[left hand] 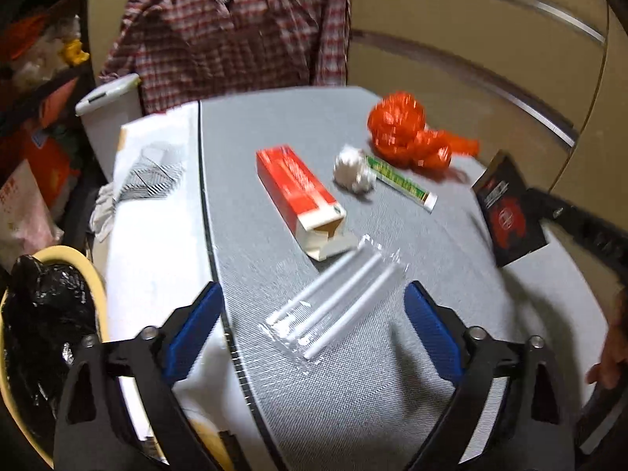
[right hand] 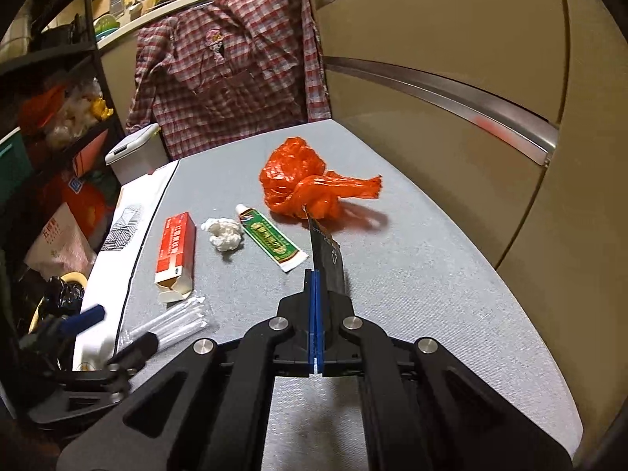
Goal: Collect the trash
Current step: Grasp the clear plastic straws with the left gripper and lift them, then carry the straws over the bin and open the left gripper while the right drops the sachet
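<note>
On the grey table [left hand: 412, 412] lie a clear pack of white straws [left hand: 337, 306], an open red carton [left hand: 298, 192], a crumpled white tissue [left hand: 353, 170], a green tube [left hand: 400, 182] and a crumpled orange plastic bag [left hand: 408, 129]. My left gripper [left hand: 314, 310] is open, its blue fingers on either side of the straws, above them. My right gripper [right hand: 316, 278] is shut on a flat black packet [right hand: 327, 263], held on edge above the table; the packet also shows in the left wrist view [left hand: 508, 212]. The straws [right hand: 172, 324], carton [right hand: 176, 251], tissue [right hand: 225, 233], tube [right hand: 271, 241] and bag [right hand: 306, 186] show in the right wrist view.
A yellow bin lined with a black bag [left hand: 43, 333] stands left of the table, below its edge. A white patterned sheet [left hand: 153, 180] covers the table's left part. A plaid shirt [right hand: 227, 66] hangs behind; cluttered shelves [right hand: 51, 117] at left, beige cabinet doors [right hand: 451, 78] at right.
</note>
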The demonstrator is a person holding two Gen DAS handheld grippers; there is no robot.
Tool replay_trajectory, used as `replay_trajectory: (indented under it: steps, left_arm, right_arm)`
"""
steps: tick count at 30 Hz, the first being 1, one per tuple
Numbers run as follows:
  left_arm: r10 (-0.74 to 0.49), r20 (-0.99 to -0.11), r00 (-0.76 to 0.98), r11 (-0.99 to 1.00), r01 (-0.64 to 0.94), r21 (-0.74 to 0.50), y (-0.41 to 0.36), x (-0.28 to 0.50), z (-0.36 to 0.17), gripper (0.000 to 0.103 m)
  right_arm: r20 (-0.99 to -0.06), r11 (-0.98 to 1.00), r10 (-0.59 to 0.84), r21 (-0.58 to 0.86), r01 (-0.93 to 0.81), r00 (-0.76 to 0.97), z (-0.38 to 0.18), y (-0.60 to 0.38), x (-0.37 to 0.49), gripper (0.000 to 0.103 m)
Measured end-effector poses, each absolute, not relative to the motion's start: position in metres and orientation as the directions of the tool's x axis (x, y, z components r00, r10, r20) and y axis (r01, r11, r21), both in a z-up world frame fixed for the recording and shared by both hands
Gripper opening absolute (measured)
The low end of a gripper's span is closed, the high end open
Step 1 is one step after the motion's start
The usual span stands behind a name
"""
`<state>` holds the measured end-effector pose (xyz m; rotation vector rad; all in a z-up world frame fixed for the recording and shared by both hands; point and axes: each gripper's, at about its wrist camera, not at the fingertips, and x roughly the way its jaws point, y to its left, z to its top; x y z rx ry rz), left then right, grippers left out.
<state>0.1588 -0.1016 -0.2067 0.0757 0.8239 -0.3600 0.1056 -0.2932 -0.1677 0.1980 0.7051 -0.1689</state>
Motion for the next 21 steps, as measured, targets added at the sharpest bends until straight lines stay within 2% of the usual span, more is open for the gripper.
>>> replay_trajectory:
  steps: [1,3,4,5,8,9,21]
  left_arm:
    - [-0.270,-0.747,0.608,0.938,0.340,-0.062,-0.104,0.161,-0.211,0.076]
    - [-0.261,-0.777,0.573,0.936,0.347,-0.058,-0.108,0.165,-0.220,0.050]
    - [-0.251,-0.775,0.581,0.936,0.350,-0.041,-0.109,0.164,-0.220,0.046]
    - [-0.257,-0.774,0.578,0.932,0.360,-0.040,-0.111,0.163,-0.219,0.033]
    - [-0.280,-0.776,0.565,0.921,0.387,-0.051,-0.113,0.159,-0.214,0.012]
    - [-0.282,-0.775,0.565,0.921,0.386,-0.053,-0.113,0.159,-0.213,0.009]
    - [-0.331,-0.694,0.640,0.934,0.326,-0.145,-0.075,0.137,-0.154,0.008]
  right_arm:
    - [-0.659,0.964,-0.087,0.132,0.229,0.747,-0.168,-0.296,0.105,0.000]
    - [-0.662,0.960,-0.084,0.147,0.239,0.745,-0.169,-0.300,0.105,0.000]
    - [-0.662,0.959,-0.082,0.152,0.240,0.745,-0.169,-0.301,0.105,0.000]
    - [-0.661,0.959,-0.080,0.154,0.239,0.746,-0.169,-0.301,0.105,0.000]
    - [-0.658,0.962,-0.075,0.149,0.227,0.749,-0.169,-0.297,0.106,0.000]
    - [-0.657,0.963,-0.073,0.149,0.224,0.750,-0.168,-0.296,0.106,0.000]
    - [-0.607,0.963,-0.031,0.196,0.187,0.794,-0.138,-0.287,0.081,0.000]
